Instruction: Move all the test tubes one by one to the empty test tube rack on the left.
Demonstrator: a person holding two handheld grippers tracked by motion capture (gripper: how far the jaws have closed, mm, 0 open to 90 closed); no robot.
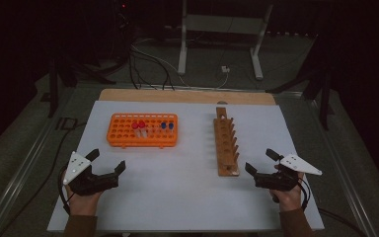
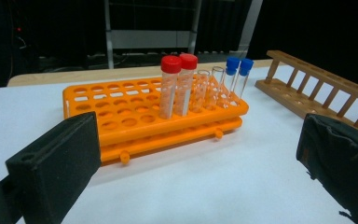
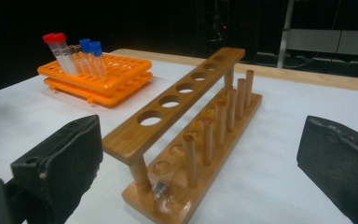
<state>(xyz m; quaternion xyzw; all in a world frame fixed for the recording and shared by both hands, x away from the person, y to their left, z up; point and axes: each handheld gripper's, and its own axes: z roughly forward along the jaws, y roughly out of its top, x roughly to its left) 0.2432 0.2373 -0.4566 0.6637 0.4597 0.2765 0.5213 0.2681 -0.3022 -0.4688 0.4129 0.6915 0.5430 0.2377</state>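
An orange tube rack stands at the back left of the white table top. It holds two red-capped tubes, two blue-capped tubes and clear uncapped tubes. A wooden tube rack lies lengthwise right of centre with its holes empty. My left gripper rests near the front left, open, jaws wide apart and empty, facing the orange rack. My right gripper is open beside the wooden rack's near end, apart from it, nothing between its jaws.
The white sheet covers a wooden board whose bare edge shows at the back. Behind the table, a metal stand and cables lie on the dark floor. Metal rails run along both table sides.
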